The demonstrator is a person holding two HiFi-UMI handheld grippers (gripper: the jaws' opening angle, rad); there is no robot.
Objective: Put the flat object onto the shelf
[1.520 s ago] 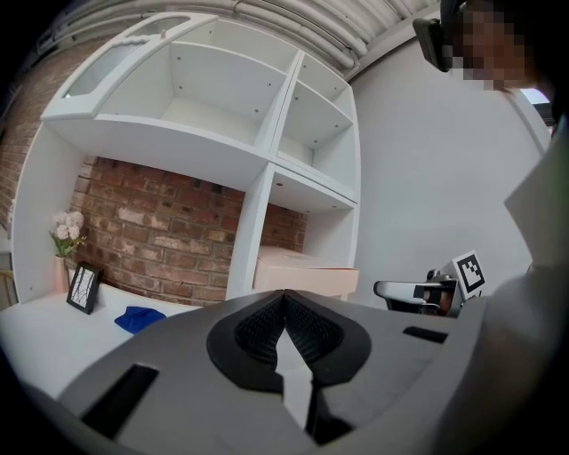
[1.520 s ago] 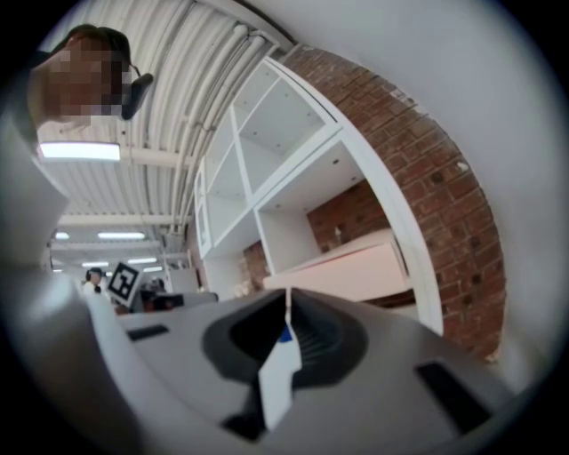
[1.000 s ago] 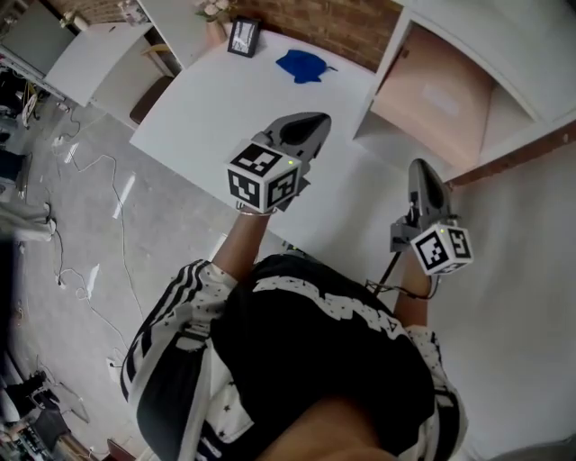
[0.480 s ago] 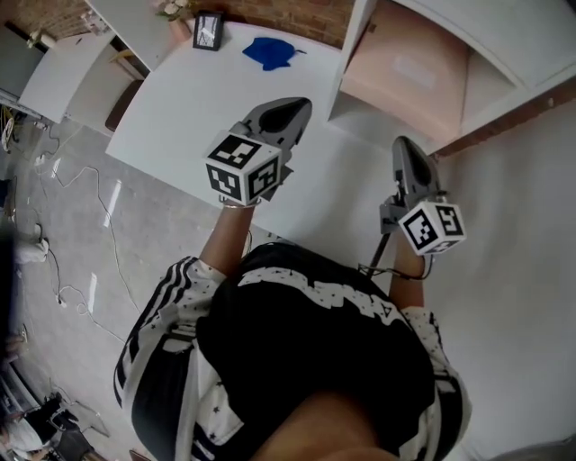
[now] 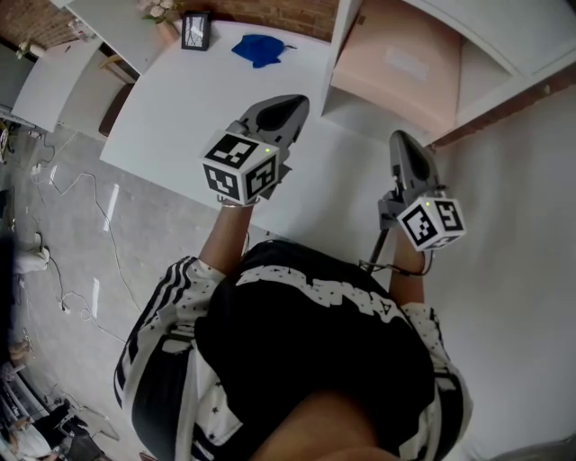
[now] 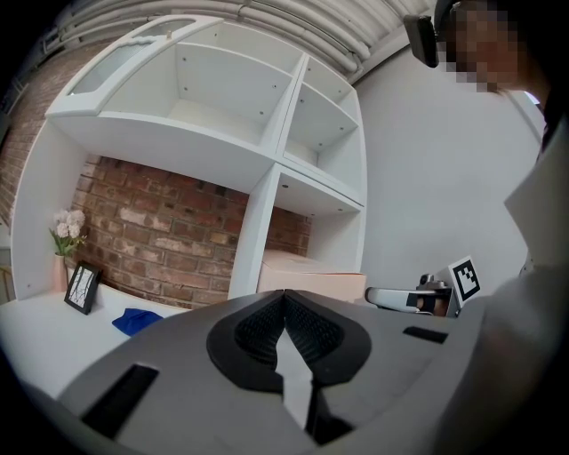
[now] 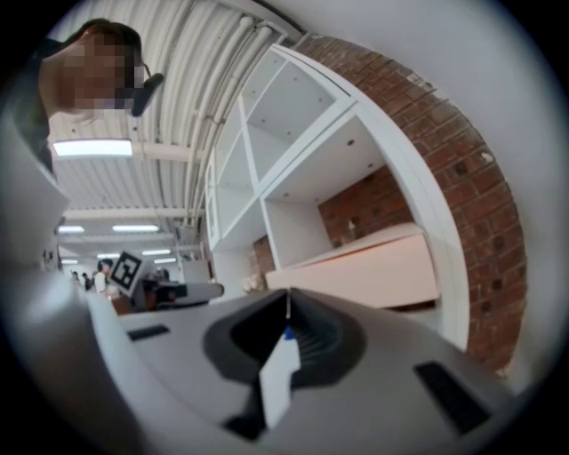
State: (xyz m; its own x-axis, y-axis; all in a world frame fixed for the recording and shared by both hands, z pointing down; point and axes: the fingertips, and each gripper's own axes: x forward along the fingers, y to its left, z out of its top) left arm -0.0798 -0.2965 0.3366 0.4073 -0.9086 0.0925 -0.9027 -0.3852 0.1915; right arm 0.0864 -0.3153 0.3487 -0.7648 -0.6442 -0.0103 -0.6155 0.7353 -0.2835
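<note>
Blue flat object (image 5: 258, 49) lies on the far part of the white table (image 5: 180, 117), near the brick wall (image 5: 279, 11) and just right of a small black picture frame (image 5: 194, 30), well apart from both grippers. Next to the frame stands a vase of flowers (image 5: 160, 11). The white shelf unit (image 5: 504, 45) rises at the table's right end, and a pink box (image 5: 396, 67) fills its lower compartment. The left gripper (image 5: 295, 102) hangs over the middle of the table with its claw clenched; its own view shows the two dark pads pressed together at the tip with nothing between them. The right gripper (image 5: 401, 140) is held in front of the shelf unit's lower compartment, and it too is clenched and empty, its pads meeting in a thin line. Compared with a second ago, the head view has swung. The blue flat object and the picture frame now sit higher and further left in the head view, and the shelf unit takes up more of the upper right. The object itself lies in the same spot on the table beside the frame. Both grippers keep much the same pose and spacing as before, with their jaws closed throughout.
</note>
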